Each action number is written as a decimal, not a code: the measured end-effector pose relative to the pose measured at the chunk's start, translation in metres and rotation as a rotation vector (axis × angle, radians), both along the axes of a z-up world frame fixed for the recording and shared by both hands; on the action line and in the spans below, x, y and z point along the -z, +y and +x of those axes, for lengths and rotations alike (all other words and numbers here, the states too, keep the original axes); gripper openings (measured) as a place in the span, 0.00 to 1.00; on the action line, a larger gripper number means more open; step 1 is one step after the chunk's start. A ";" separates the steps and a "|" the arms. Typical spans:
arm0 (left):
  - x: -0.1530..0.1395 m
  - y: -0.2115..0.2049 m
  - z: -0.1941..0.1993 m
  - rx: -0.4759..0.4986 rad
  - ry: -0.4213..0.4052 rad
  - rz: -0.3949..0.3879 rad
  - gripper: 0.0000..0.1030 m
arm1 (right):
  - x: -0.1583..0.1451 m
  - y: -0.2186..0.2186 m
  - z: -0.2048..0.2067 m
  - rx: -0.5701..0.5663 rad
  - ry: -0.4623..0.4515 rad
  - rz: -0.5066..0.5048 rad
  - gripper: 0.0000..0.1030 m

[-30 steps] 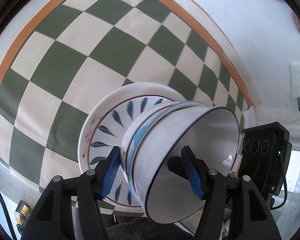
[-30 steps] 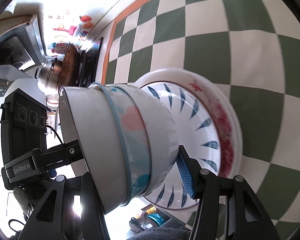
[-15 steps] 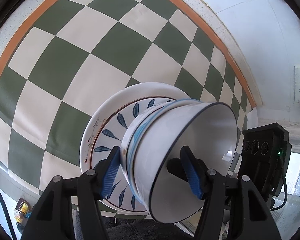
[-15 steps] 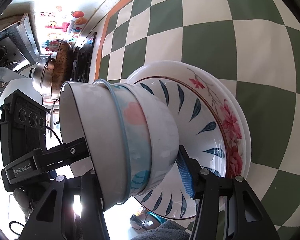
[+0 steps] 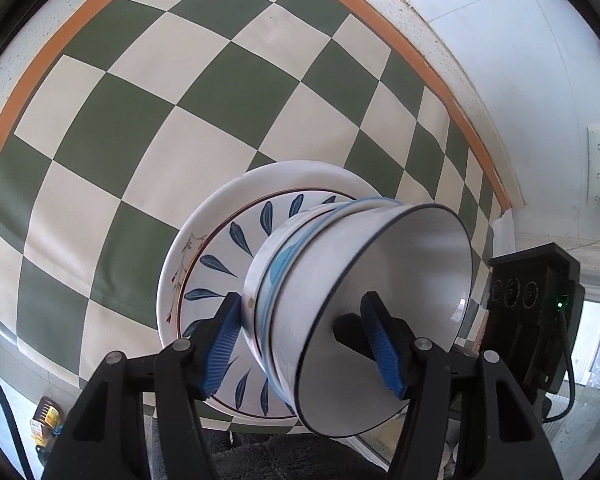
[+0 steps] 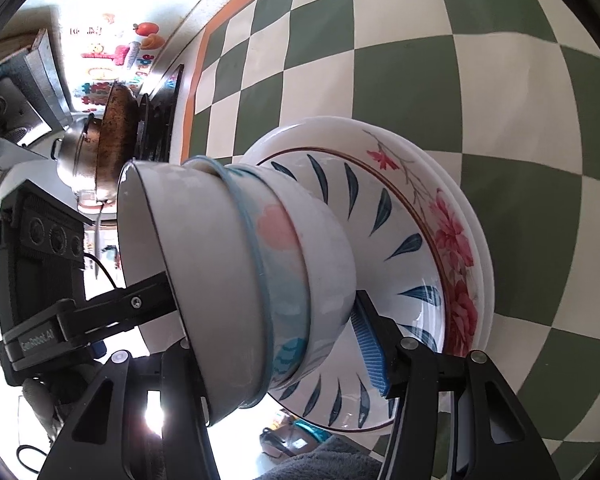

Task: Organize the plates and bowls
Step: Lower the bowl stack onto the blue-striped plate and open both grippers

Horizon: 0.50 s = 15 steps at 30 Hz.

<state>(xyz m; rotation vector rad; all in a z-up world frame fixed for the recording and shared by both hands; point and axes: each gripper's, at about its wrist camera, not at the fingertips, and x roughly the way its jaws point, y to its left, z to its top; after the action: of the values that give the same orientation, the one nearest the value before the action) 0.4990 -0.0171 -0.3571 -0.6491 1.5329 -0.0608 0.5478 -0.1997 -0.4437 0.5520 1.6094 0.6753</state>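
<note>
With both grippers, left [image 5: 306, 344] and right [image 6: 278, 338], pinching the nested bowls [image 5: 352, 304] over the stacked plates [image 6: 466, 236], we judge release comes next.

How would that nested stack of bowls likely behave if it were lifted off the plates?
The bowl stack looks like glazed ceramic: probably rigid, fragile, rather heavy. Its smooth walls may slip between the jaws. Three loosely nested bowls could shift or rattle apart, especially if tilted over the plates.
</note>
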 end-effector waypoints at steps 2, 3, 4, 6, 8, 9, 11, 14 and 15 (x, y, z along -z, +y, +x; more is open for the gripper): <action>0.001 0.000 0.000 0.000 0.002 0.002 0.56 | -0.004 0.000 0.000 -0.007 -0.013 -0.016 0.54; 0.000 -0.001 0.000 0.001 0.001 0.005 0.56 | -0.006 0.000 0.000 -0.007 -0.017 -0.024 0.54; 0.000 -0.002 0.000 0.003 -0.002 0.012 0.56 | -0.007 -0.001 0.000 -0.009 -0.020 -0.029 0.54; -0.003 -0.003 -0.001 0.010 -0.009 0.029 0.56 | -0.011 -0.002 0.000 -0.009 -0.029 -0.037 0.54; -0.008 -0.005 -0.002 0.027 -0.019 0.055 0.56 | -0.015 -0.004 -0.002 -0.007 -0.044 -0.045 0.54; -0.011 -0.007 -0.002 0.034 -0.026 0.064 0.56 | -0.019 -0.005 -0.003 -0.007 -0.054 -0.051 0.54; -0.020 -0.010 -0.005 0.055 -0.050 0.089 0.56 | -0.027 -0.006 -0.005 -0.007 -0.076 -0.061 0.54; -0.039 -0.013 -0.009 0.087 -0.099 0.131 0.56 | -0.046 -0.009 -0.010 -0.008 -0.128 -0.096 0.55; -0.046 -0.014 -0.012 0.095 -0.116 0.158 0.56 | -0.053 -0.010 -0.013 -0.005 -0.146 -0.102 0.55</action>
<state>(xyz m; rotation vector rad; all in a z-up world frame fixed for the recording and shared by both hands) 0.4866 -0.0310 -0.3110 -0.4397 1.4398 -0.0476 0.5352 -0.2102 -0.3905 0.4149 1.5000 0.6198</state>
